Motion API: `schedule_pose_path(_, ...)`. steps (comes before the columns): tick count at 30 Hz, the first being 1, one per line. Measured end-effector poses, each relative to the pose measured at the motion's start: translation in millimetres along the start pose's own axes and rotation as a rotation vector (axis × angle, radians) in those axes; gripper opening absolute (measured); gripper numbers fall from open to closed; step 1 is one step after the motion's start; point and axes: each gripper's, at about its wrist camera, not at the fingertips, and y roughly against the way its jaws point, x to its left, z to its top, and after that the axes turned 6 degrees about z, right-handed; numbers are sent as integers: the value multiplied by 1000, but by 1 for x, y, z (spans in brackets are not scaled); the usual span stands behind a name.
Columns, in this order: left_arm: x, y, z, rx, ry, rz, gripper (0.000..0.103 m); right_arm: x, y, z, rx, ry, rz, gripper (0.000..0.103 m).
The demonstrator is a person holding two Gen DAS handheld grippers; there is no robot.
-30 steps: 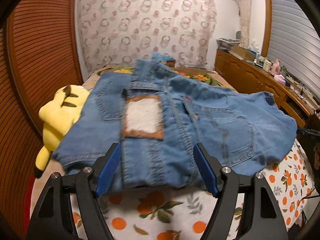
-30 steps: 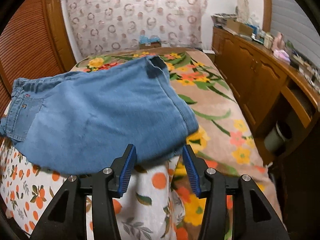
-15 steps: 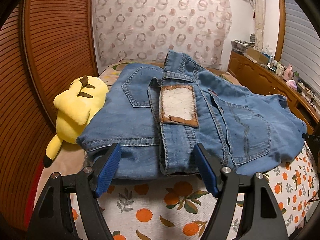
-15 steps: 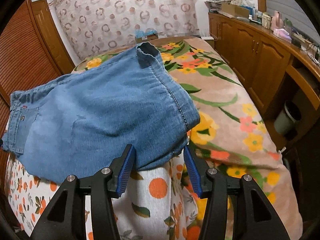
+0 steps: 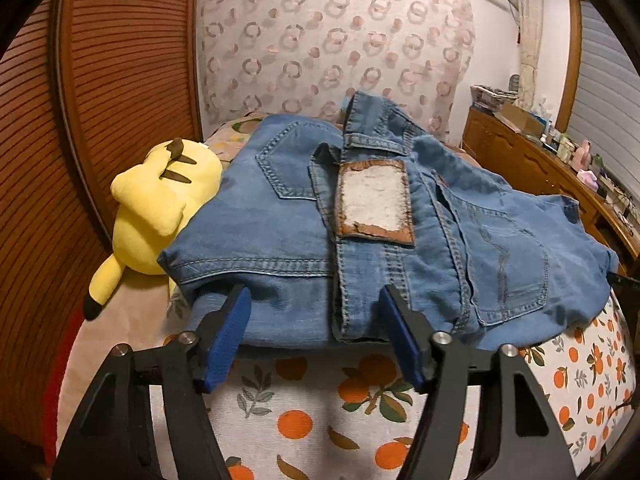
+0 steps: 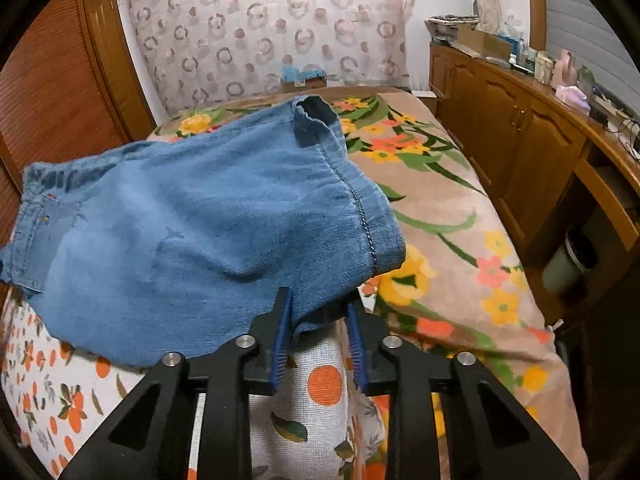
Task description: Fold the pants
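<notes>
The left gripper is closing, its jaws still apart around the near waistband edge of the jeans. The right gripper is closing too, the near-right corner of the jeans between its jaws, not yet pinched. The jeans lie across the orange-print sheet

A yellow plush toy lies at the left, beside a ribbed wooden door. An orange-print cloth covers the near bed edge, a floral blanket farther right. A cluttered wooden cabinet lines the right wall, a ring-patterned curtain the far one.
</notes>
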Motion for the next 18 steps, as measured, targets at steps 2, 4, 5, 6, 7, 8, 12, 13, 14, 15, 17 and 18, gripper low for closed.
schedule_pose_path(2,-2,2,0,-6,-3,-22,63,1,1,-1,-12,5,8,20)
schedule_pose_path(4,-5,6,1,-17,-6,-42,59,4,1,-2,-19,14,8,19)
schedule_pose_path(5,-6,7,1,-19,-10,-46,57,4,0,-3,-20,17,7,19)
schedule_pose_path(6,-7,8,1,-19,-13,-49,56,4,-1,-3,-20,19,8,19)
schedule_pose_path(7,-9,8,0,-14,-19,-55,55,4,-1,-3,-19,19,9,19)
schedule_pose_path(8,-10,7,0,-7,-25,-57,55,3,-2,-3,-20,18,10,19)
schedule_pose_path(12,-11,0,-4,28,-18,-68,55,1,-2,-2,-19,18,15,18)
schedule_pose_path(13,-13,-2,-5,34,-18,-82,55,1,-2,-2,-21,18,18,18)
schedule_pose_path(14,-14,-3,-6,34,-22,-90,55,1,-2,-2,-23,18,19,18)
schedule_pose_path(15,-16,-3,-6,32,-29,-98,55,2,-1,-2,-25,19,20,18)
schedule_pose_path(17,-22,-3,-7,25,-52,-114,47,5,0,-1,-30,22,22,17)
schedule_pose_path(18,-24,-3,-7,22,-59,-105,45,5,1,-1,-34,24,24,17)
